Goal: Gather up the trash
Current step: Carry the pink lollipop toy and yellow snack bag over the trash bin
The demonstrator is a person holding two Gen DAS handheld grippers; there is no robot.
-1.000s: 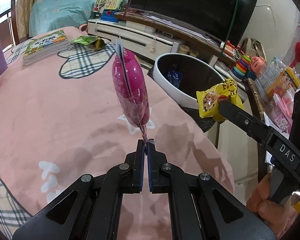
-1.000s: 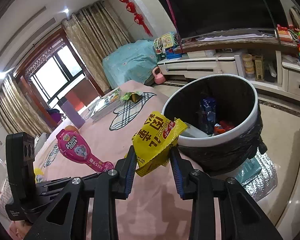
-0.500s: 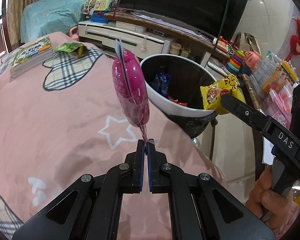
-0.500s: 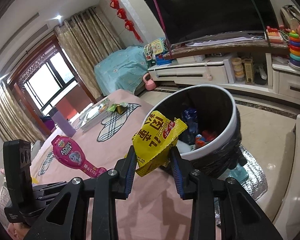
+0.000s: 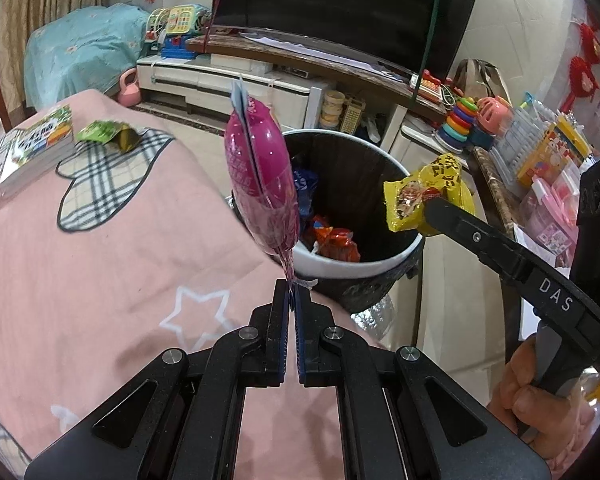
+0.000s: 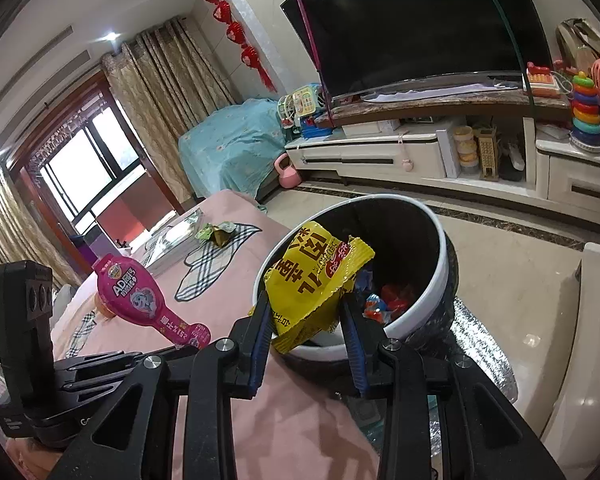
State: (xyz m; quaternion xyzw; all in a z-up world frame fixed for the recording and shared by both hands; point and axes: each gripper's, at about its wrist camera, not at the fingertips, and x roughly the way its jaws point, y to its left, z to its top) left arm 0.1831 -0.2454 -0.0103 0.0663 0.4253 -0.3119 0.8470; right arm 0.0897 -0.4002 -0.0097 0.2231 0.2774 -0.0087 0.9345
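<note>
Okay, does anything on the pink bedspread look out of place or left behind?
Yes: a crumpled green wrapper lies on the pink bedspread beside the stack of books, not yet picked up. The left gripper holds a pink package and the right gripper a yellow wrapper by the trash bin.

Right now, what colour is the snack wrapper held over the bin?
Yellow, with a red patch and dark lettering: the snack wrapper shows best in the right wrist view.

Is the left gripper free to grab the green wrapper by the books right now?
Probably not: the left gripper is shut on the pink lollipop-shaped packet, and the green wrapper lies far across the pink bedspread.
</note>
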